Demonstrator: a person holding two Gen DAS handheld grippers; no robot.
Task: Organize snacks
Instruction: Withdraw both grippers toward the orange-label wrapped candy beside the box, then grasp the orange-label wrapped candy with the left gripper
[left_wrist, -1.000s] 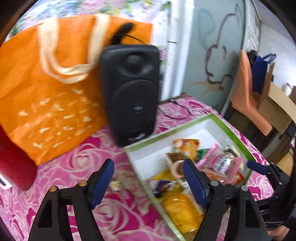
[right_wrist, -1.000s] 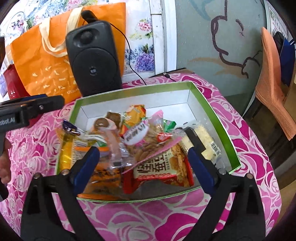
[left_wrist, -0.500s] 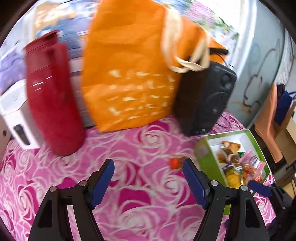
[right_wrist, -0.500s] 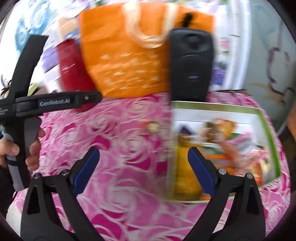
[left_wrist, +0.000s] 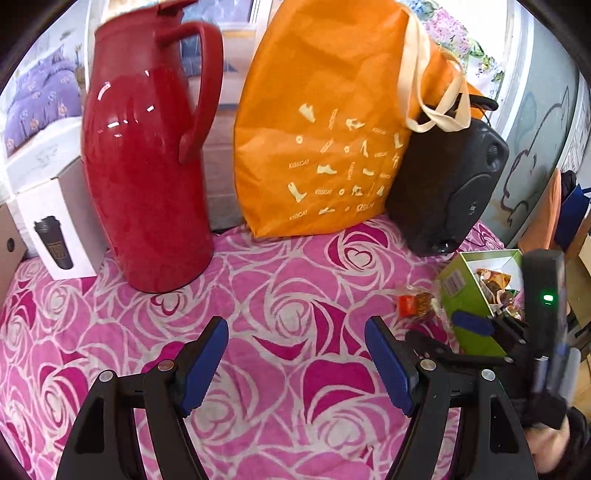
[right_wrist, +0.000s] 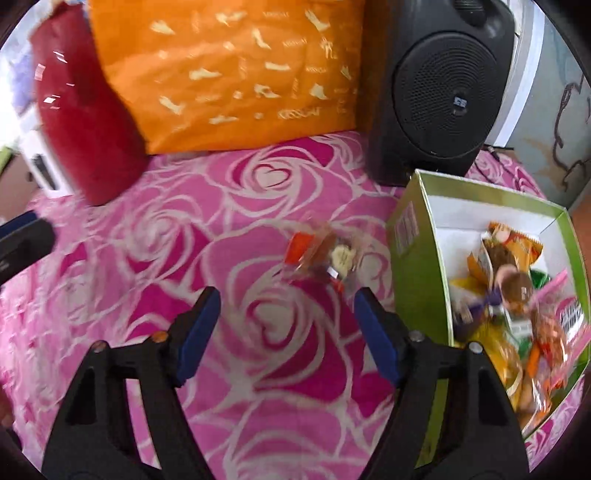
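Note:
A green box (right_wrist: 417, 258) with a white inside holds several snack packets (right_wrist: 517, 295); it also shows at the right of the left wrist view (left_wrist: 469, 295). One small clear snack packet (right_wrist: 325, 254) with an orange end lies on the pink rose tablecloth just left of the box, also seen in the left wrist view (left_wrist: 417, 304). My right gripper (right_wrist: 286, 314) is open and empty, just short of that packet. My left gripper (left_wrist: 295, 354) is open and empty over bare cloth. The right gripper (left_wrist: 480, 325) shows in the left wrist view beside the box.
A red jug (left_wrist: 147, 166), an orange tote bag (left_wrist: 325, 129) and a black speaker (left_wrist: 450, 184) stand along the back. A white carton (left_wrist: 55, 229) sits at far left. An orange chair (left_wrist: 550, 214) stands beyond the table's right edge.
Both grippers have swung left, away from over the box. The right one now faces the loose packet on the cloth; the left one faces the jug and bag.

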